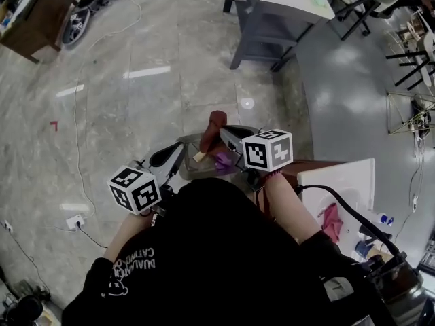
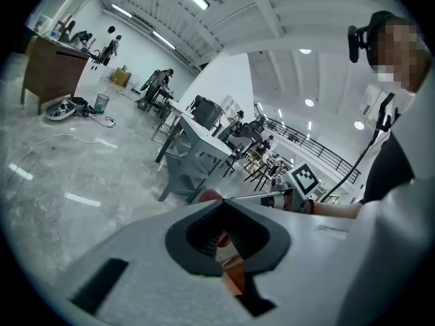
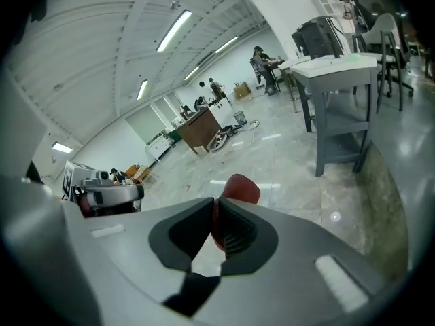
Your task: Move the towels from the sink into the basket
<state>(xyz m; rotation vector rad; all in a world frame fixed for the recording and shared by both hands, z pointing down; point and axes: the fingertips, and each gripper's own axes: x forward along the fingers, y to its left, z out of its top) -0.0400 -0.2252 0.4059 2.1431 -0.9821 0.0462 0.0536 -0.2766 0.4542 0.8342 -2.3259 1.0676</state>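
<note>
2 claws are seen: the left claw (image 2: 223, 206), jaws drawn together with nothing surely gripped, and the right claw (image 3: 215, 212), clamped on 1 red towel (image 1: 216, 126) above the half-hidden grey basket (image 1: 191, 168). 1 pink towel (image 1: 331, 220) lies in the white sink (image 1: 340, 176), crossed by 1 black cable (image 1: 348, 204).

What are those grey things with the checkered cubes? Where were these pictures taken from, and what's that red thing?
A person holds a grabbing tool in each hand; the checkered cubes are part of them. One picture comes from a camera on the person's head, looking down. The other two come from cameras riding on each tool, looking along its jaws. The left gripper and the right gripper both pinch one dark red cloth towel, up above the grey marble floor. At the right, a pink towel lies in the white sink.
</note>
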